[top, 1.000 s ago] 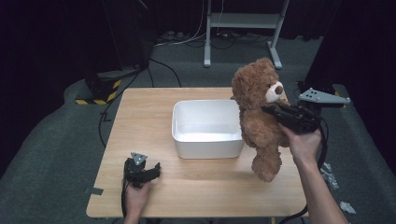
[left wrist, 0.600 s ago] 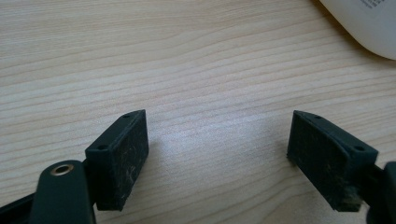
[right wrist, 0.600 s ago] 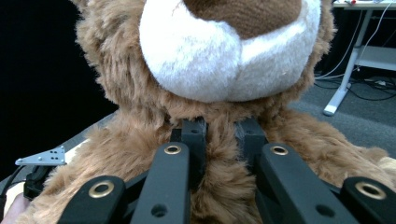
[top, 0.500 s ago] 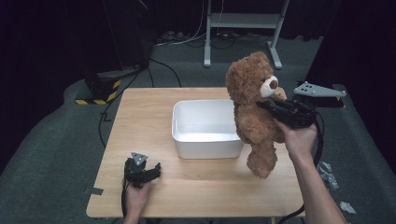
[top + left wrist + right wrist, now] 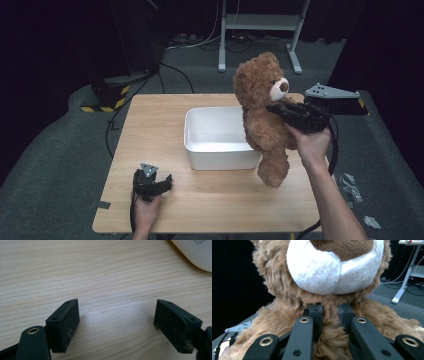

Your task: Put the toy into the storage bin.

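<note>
Item, moved since the earlier frame: teddy bear [image 5: 265, 115], carried leftward toward the white bin [image 5: 215, 137], leg now dangling just past its right rim. Step in hand, as judged: transport to the bin; next move called for shifting the bear over the opening, lowering, then releasing. Right gripper [image 5: 331, 311]: jaws pinched tight on chest fur below the muzzle, forearm raised, gripper level. Left gripper [image 5: 117, 322]: jaws wide apart, nothing between, resting low on the wooden table [image 5: 150, 125].

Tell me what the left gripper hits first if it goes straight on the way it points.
Probably the table: the left gripper, jaws open, angles down at bare wood. The bin sits off to one side of that line, though depth is hard to judge.
</note>
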Tool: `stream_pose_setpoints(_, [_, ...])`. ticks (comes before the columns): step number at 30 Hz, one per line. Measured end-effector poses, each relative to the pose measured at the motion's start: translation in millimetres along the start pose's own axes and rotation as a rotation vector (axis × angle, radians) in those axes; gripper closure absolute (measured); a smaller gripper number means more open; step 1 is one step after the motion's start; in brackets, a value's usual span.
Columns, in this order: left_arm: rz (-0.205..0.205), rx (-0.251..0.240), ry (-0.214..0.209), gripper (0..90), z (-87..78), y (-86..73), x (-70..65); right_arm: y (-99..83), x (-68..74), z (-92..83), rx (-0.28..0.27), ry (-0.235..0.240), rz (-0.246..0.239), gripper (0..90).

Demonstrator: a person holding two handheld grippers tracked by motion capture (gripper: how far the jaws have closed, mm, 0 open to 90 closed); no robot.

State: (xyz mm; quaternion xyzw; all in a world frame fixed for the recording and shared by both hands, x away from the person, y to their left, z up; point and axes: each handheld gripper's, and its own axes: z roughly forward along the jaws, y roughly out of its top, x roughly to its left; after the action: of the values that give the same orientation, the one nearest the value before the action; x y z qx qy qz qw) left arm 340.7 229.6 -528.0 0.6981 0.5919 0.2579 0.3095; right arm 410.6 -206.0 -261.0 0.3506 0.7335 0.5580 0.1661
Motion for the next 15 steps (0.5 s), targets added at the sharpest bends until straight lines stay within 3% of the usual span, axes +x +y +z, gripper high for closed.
stream_pose_setpoints(15, [-0.001,0.0,-0.001,20.4,0.0,0.0,0.1,4.0,0.8,20.0,0.006,0.03,0.014,78.4])
